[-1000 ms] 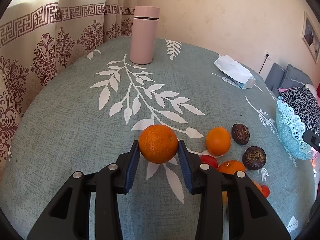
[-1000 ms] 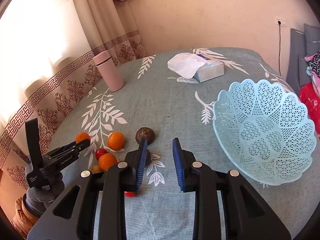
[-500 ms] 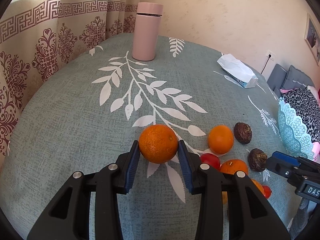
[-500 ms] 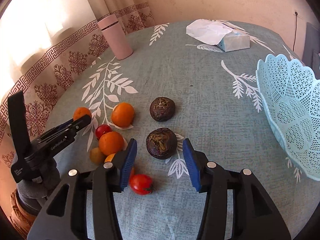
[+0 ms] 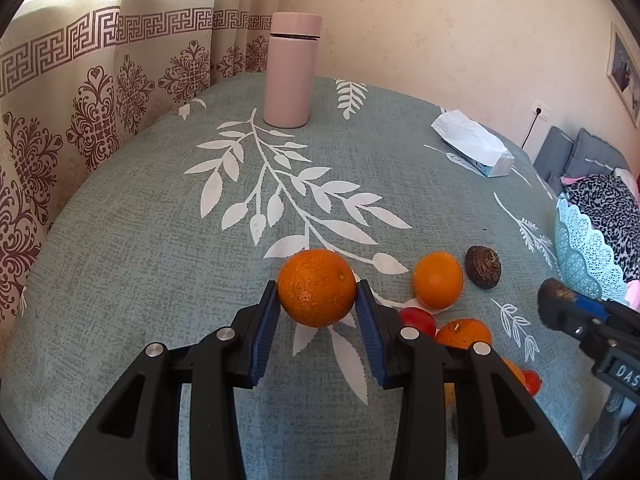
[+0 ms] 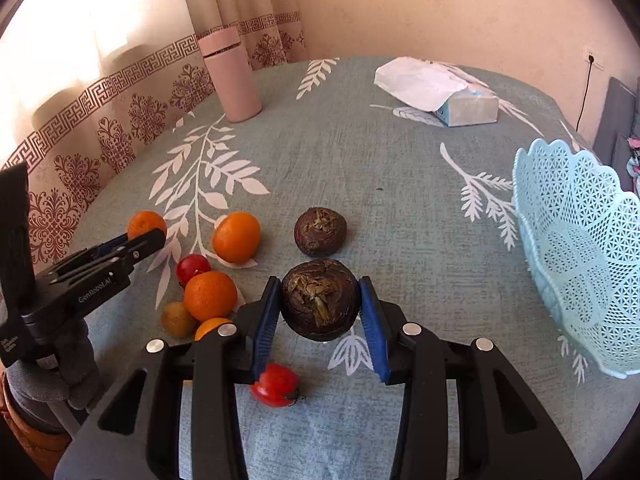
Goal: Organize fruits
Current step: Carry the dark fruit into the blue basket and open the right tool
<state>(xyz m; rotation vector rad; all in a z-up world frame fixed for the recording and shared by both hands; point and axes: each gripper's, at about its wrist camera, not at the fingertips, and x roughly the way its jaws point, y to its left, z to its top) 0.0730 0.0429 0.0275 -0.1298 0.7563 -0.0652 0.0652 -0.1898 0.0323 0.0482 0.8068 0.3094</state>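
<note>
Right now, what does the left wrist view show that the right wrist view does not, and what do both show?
Only the left wrist view shows a framed picture on the wall and the patterned fabric behind the basket.

Only the right wrist view shows the small yellow-brown fruit and the inside of the blue basket, which holds no fruit.

Both show the pink bottle, the tissue pack, the left gripper closed on an orange, and the right gripper with its jaws just closing around a dark brown fruit.
</note>
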